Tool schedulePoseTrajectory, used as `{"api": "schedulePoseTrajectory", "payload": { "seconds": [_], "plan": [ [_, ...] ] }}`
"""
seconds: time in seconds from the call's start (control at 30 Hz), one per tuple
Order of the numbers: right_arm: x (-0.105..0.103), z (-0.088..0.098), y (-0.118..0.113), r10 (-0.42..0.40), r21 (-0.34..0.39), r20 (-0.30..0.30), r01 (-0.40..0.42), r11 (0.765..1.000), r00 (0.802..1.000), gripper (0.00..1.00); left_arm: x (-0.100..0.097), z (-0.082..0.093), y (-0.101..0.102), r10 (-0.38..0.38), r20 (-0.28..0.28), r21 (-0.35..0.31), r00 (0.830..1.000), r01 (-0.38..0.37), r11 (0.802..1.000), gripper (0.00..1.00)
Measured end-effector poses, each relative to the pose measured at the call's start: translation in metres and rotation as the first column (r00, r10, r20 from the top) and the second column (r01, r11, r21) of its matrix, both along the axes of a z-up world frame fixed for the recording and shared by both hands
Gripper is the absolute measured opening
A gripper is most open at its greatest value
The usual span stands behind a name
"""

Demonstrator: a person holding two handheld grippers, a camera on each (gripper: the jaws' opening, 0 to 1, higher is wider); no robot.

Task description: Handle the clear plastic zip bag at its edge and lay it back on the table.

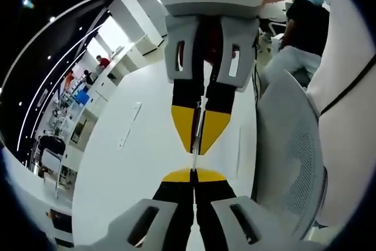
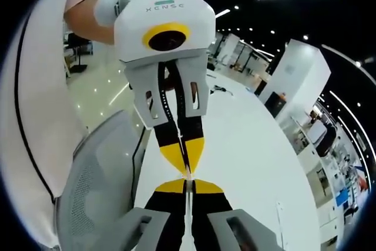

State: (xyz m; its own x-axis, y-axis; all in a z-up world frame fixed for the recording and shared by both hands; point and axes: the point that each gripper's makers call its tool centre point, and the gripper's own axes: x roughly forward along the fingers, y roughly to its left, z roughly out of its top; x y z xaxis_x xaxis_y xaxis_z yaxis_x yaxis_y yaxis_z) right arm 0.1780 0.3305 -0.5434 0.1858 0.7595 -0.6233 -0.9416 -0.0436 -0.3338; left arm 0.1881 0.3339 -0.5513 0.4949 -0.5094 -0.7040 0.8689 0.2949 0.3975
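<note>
Clear plastic zip bag (image 1: 198,123): edge-on, held above white desk (image 1: 135,163) | left hand-held gripper (image 1: 193,173): jaws closed on bag edge | right hand-held gripper (image 2: 187,183): jaws closed on opposite edge, tip-to-tip | grey mesh chair (image 1: 291,151) beside desk

zip bag (image 1: 198,123) edge-on between claw tips, barely discernible, chair (image 1: 292,163) cut off by frame
</note>
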Motion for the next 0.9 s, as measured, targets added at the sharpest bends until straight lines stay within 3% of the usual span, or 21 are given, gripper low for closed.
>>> {"api": "schedulePoseTrajectory", "payload": {
  "seconds": [0.9],
  "plan": [
    [0.006, 0.0, -0.02, -0.038, -0.009, 0.007, 0.038, 0.999, 0.999, 0.0, 0.003, 0.0, -0.003, -0.013, -0.004, 0.001, 1.0, 0.013, 1.0, 0.0]
  ]
}}
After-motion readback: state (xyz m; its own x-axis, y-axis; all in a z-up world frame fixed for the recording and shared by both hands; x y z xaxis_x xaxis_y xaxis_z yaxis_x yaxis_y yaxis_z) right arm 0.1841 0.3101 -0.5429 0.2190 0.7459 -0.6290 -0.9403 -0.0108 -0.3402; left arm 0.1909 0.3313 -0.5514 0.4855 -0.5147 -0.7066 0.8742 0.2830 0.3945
